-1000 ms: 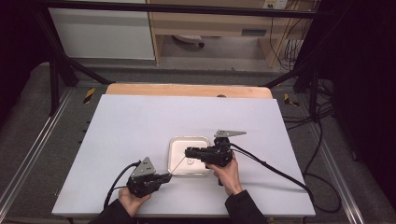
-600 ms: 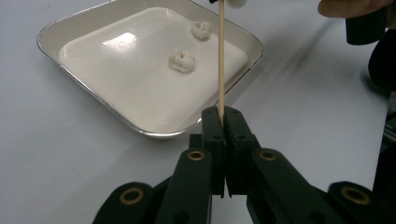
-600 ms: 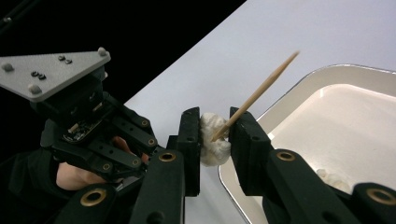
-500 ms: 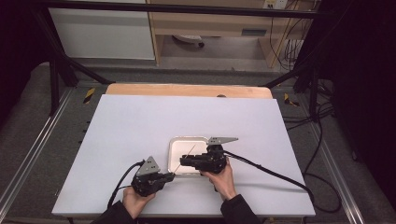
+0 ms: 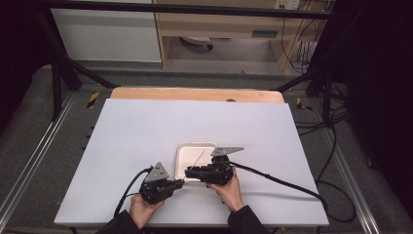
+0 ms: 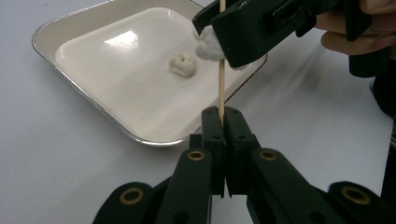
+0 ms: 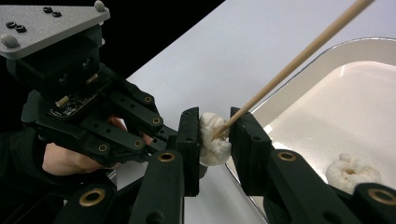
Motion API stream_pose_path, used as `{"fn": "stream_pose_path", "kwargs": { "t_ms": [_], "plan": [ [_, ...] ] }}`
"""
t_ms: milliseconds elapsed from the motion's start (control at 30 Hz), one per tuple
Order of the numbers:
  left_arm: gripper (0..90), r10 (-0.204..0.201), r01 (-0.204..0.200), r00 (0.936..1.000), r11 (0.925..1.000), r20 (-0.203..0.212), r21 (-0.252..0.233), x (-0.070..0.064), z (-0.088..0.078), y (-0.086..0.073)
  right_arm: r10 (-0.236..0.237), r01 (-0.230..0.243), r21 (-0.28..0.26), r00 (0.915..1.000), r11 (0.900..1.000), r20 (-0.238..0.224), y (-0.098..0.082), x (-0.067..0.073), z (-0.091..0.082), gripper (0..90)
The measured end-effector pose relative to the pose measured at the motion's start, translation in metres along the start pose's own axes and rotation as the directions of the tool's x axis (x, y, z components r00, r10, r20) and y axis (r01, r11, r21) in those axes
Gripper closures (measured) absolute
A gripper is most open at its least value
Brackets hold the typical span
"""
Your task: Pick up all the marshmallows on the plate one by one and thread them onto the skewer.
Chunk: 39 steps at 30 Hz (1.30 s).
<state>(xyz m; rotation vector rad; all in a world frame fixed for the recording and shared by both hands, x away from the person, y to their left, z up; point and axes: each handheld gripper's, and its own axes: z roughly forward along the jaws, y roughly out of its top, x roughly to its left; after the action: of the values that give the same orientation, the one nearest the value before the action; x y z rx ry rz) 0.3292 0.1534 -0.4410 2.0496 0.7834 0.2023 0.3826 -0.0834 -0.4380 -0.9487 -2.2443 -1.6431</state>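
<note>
Wooden skewer [image 6: 221,79] stays clamped in left gripper [image 6: 221,122]; its tip hides inside white dough piece [image 7: 214,138] pinched by right gripper [image 7: 215,135].

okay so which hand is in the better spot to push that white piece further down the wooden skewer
The right. The right gripper is already clamped on the white piece, which sits on the wooden skewer above the white tray. The left gripper is shut on the skewer's lower end, so it probably serves best as the anchor.
</note>
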Motion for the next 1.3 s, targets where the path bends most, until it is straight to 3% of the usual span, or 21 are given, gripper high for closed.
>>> {"fn": "stream_pose_path", "kwargs": {
  "t_ms": [133,200,433,467,500,533,567,733,867,1067,1300],
  "plan": [
    [88.3,-0.002,0.002,1.0,1.0,0.002,-0.006,0.0,0.0,0.0,-0.01,0.01,0.008,0.9999,1.0,0.005,0.0,0.001,0.0,73.2],
    [88.3,-0.005,0.005,1.0,0.9999,0.001,-0.012,0.001,-0.002,0.0,-0.043,0.042,0.003,0.9988,0.999,0.025,0.002,0.003,-0.002,64.4],
    [88.3,0.0,0.0,1.0,0.9997,-0.004,-0.025,0.005,-0.006,-0.002,-0.108,0.107,0.01,0.9907,0.994,0.083,0.009,0.006,-0.012,47.8],
    [88.3,0.0,0.0,1.0,0.9997,-0.004,-0.024,0.006,-0.007,-0.002,-0.131,0.13,0.019,0.9853,0.991,0.109,0.011,0.006,-0.015,43.1],
    [88.3,-0.012,0.012,0.9999,0.9998,-0.008,-0.013,0.005,-0.009,-0.002,-0.131,0.13,0.019,0.9853,0.991,0.109,0.011,0.006,-0.015,43.1],
    [88.3,-0.015,0.015,0.9998,0.9998,-0.01,-0.016,0.005,-0.009,-0.003,-0.161,0.158,0.034,0.9777,0.987,0.135,0.013,0.007,-0.019,38.2],
    [88.3,-0.015,0.015,0.9998,0.9998,-0.01,-0.016,0.006,-0.01,-0.003,-0.161,0.158,0.034,0.9777,0.987,0.135,0.013,0.007,-0.019,38.2],
    [88.3,-0.013,0.013,0.9998,0.9997,-0.013,-0.019,0.008,-0.014,-0.004,-0.218,0.208,0.072,0.9593,0.975,0.18,0.017,0.007,-0.028,22.8],
    [88.2,-0.015,0.015,0.9998,0.9996,-0.014,-0.024,0.009,-0.017,-0.005,-0.227,0.212,0.09,0.9516,0.973,0.208,0.017,0.004,-0.031,16.8],
    [88.2,-0.016,0.016,0.9998,0.9996,-0.011,-0.025,0.011,-0.02,-0.006,-0.264,0.225,0.165,0.9229,0.96,0.28,0.018,-0.004,-0.031,9.1],
    [88.3,-0.01,0.01,0.9999,0.9997,-0.01,-0.021,0.012,-0.02,-0.006,-0.251,0.205,0.177,0.9193,0.963,0.303,0.019,-0.014,-0.025,8.8]
  ]
}}
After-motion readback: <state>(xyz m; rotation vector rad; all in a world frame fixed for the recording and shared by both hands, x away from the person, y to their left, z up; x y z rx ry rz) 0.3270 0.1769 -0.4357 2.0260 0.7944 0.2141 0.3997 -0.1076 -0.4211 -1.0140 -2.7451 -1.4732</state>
